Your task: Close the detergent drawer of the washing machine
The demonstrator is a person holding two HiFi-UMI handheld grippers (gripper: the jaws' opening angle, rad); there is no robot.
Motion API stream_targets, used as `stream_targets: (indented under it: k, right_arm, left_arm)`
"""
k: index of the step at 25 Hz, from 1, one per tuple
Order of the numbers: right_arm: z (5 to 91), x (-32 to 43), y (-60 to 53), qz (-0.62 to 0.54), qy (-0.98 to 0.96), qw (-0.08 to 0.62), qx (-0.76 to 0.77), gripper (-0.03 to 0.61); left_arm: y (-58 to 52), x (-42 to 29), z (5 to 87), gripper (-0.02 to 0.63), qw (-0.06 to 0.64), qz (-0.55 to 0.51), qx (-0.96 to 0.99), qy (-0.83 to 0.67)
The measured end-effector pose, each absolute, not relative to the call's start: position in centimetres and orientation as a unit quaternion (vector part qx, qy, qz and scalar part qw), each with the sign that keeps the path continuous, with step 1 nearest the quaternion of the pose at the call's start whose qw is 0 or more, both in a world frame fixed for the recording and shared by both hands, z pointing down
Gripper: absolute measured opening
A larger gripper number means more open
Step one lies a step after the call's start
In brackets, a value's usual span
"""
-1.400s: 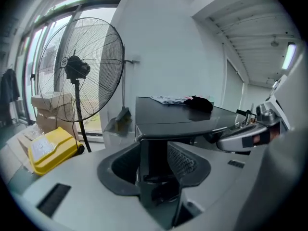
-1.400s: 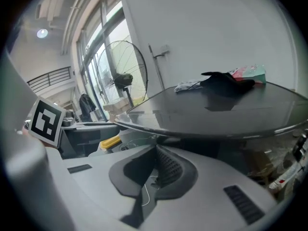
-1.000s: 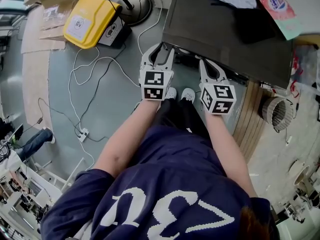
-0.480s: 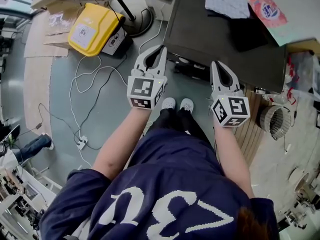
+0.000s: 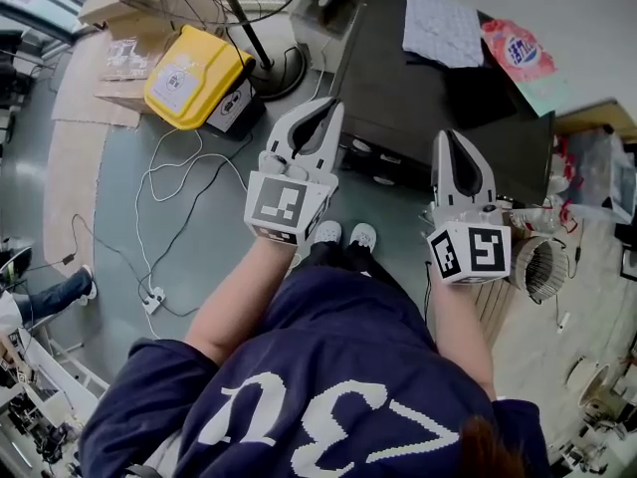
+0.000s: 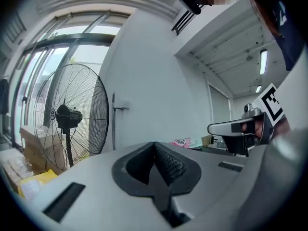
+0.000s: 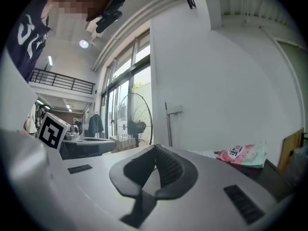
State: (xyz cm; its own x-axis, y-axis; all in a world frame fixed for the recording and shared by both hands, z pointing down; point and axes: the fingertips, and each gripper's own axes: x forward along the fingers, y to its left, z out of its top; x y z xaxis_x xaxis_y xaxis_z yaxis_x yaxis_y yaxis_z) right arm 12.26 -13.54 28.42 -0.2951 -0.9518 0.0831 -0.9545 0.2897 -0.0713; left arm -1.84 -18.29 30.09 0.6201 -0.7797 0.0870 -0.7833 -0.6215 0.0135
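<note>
The washing machine [image 5: 398,98] is a dark box seen from above, straight ahead of the person. Its front face is hidden below the top's edge, so the detergent drawer does not show. My left gripper [image 5: 326,110] is held up over the machine's front left corner, jaws shut with nothing between them. My right gripper [image 5: 450,139] is held up over the front edge further right, also shut and empty. Both point level at a white wall, as the left gripper view [image 6: 155,147] and the right gripper view [image 7: 155,150] show. Neither touches the machine.
A white cloth [image 5: 443,26] and a pink detergent bag [image 5: 520,53] lie on the machine's top. On the floor to the left are a yellow case [image 5: 187,76], a standing fan's base [image 5: 274,68] and loose white cables [image 5: 169,177]. A wire basket [image 5: 542,267] sits at the right.
Both grippers have risen from near the machine's front up to the level of its top. The left gripper's jaws, open a second ago, have shut. The right stayed shut.
</note>
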Motion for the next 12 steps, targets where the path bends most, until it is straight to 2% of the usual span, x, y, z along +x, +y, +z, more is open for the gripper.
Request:
stream_targets:
  k: [12]
  right_arm:
    - [21.8,14.1,-11.9,-0.030,-0.788,-0.035,0.614,0.014]
  left_arm:
    - [-17.1,-2.0,26.7,0.020,-0.002,0.029,0.892,-0.451]
